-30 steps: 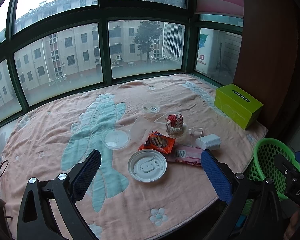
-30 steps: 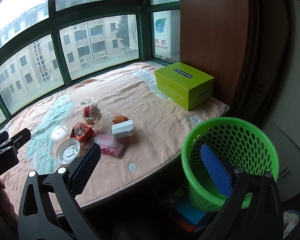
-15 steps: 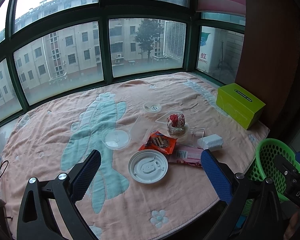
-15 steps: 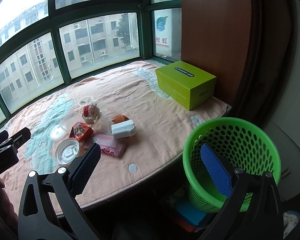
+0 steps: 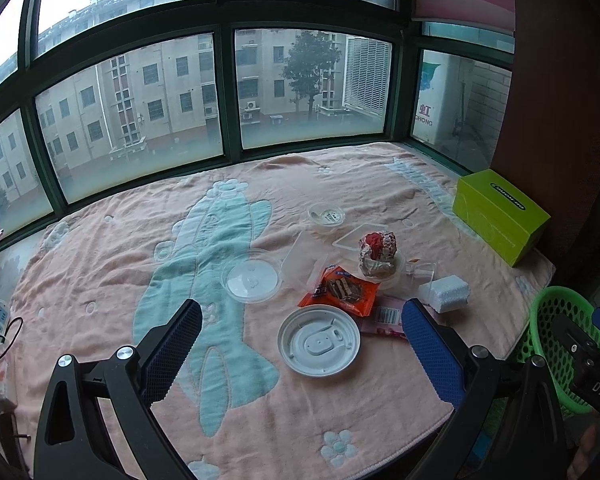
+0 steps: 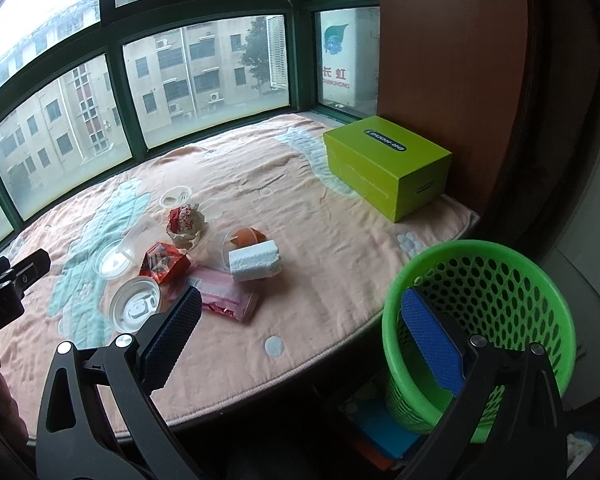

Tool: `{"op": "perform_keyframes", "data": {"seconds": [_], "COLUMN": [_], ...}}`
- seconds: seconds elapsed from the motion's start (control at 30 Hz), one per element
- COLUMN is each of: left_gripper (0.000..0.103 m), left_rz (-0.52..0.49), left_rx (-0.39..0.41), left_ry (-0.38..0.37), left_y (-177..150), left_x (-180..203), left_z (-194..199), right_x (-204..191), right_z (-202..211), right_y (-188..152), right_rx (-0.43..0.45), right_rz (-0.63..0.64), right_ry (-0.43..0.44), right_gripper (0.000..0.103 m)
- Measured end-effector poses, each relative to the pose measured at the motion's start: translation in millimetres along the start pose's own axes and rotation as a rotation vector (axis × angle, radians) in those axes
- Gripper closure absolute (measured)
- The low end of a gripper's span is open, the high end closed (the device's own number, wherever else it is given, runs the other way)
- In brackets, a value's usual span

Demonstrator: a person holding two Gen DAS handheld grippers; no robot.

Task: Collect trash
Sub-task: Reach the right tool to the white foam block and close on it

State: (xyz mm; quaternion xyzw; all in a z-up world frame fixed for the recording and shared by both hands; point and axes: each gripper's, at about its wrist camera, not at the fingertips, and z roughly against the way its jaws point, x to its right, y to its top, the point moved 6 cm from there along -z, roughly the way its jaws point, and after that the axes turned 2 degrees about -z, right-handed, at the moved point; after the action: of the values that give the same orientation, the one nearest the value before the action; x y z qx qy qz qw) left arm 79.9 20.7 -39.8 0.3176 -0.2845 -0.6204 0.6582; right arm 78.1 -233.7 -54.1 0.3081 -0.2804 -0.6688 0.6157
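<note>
Both grippers spread wide, holding nothing: left gripper [image 5: 300,338] above white lid [image 5: 318,340], right gripper [image 6: 300,322] betw. blanket [image 6: 308,216] edge and green basket [image 6: 540,280]. Trash clustered mid-blanket: orange wrapper [image 5: 340,289], foam block [image 6: 255,265], pink packet [image 6: 228,295].

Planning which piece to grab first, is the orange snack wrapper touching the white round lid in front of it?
Apart. In the left wrist view, a strip of pink blanket shows between the orange snack wrapper and the white round lid.

"CHANGHONG" under two red characters on white sign [image 6: 336,76] outside window; "DAS" on black gripper body [image 5: 598,386].
</note>
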Motion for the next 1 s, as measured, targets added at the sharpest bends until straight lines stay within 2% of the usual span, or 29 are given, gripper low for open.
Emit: {"op": "perform_keyframes", "data": {"seconds": [0.63, 0.83, 1.0], "left_gripper": [0.006, 0.006, 0.006], "left_rz": [0.061, 0.085, 0.101], "left_rx": [-0.069, -0.100, -0.125], "left_ry": [0.062, 0.074, 0.077], "left_y": [1, -6, -10], "left_x": [-44, -55, -62], "left_z": [-33, -45, -53], "right_x": [-29, -38, -38], "right_z": [-90, -123, -148], "right_y": [3, 2, 1], "right_rx": [-0.143, -0.184, -0.226], "right_rz": [0.096, 0.142, 0.149], "right_ry": [0.162, 0.182, 0.173], "right_gripper": [0.005, 0.005, 0.012]}}
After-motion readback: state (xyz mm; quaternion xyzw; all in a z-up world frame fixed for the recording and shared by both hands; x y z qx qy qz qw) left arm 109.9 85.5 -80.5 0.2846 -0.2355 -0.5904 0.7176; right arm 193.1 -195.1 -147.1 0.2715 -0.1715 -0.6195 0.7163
